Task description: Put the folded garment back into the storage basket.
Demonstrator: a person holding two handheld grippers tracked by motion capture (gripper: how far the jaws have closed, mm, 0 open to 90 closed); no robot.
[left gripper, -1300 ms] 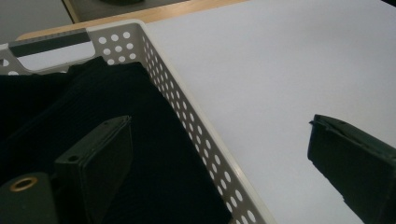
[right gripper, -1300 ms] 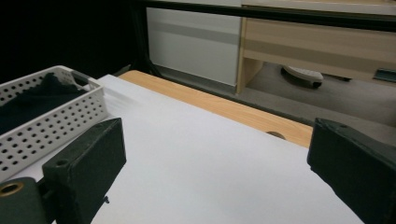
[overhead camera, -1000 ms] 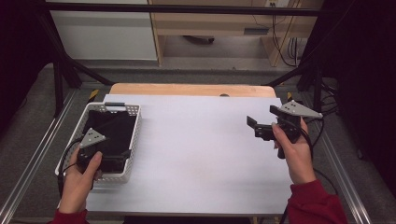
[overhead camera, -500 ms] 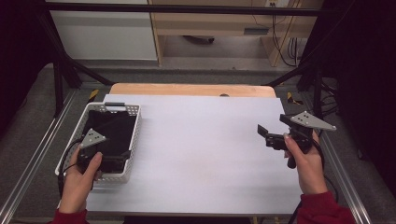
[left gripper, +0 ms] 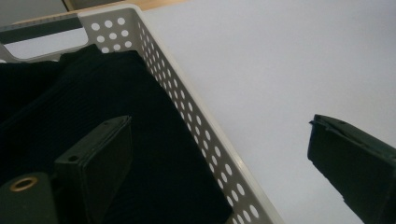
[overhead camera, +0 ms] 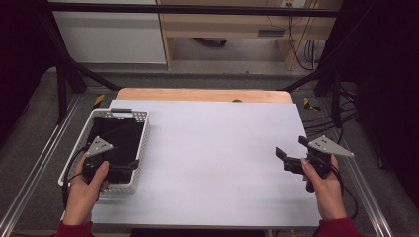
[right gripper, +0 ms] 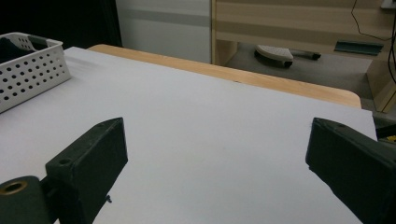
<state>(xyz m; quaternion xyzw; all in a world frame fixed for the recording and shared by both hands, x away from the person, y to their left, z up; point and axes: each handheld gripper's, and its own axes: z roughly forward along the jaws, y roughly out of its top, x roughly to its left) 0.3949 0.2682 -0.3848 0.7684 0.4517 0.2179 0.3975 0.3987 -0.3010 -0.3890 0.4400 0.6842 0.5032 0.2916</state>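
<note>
White tabletop (overhead camera: pixel 212 148) in the high view carries a perforated white basket (overhead camera: pixel 143 129) of black cloth (overhead camera: pixel 118 136) at its left, the left gripper (overhead camera: pixel 129 167) over it and the right gripper (overhead camera: pixel 286 155) well apart at the right edge. Left gripper view: jaws spread wide, one above the cloth, the other outside the basket wall. Right gripper view: jaws wide and empty over bare table, a wooden shelf unit (right gripper: pixel 299 23) behind; no writing is legible anywhere.

A white perforated plastic basket (overhead camera: pixel 142 129) holding a folded black cloth (overhead camera: pixel 114 138) is seen at the left edge of the white tabletop (overhead camera: pixel 212 148). The left gripper (overhead camera: pixel 129 166) is held over the basket's near end, above the cloth. The right gripper (overhead camera: pixel 282 157) is held near the tabletop's right edge, its jaws spread apart.
</note>
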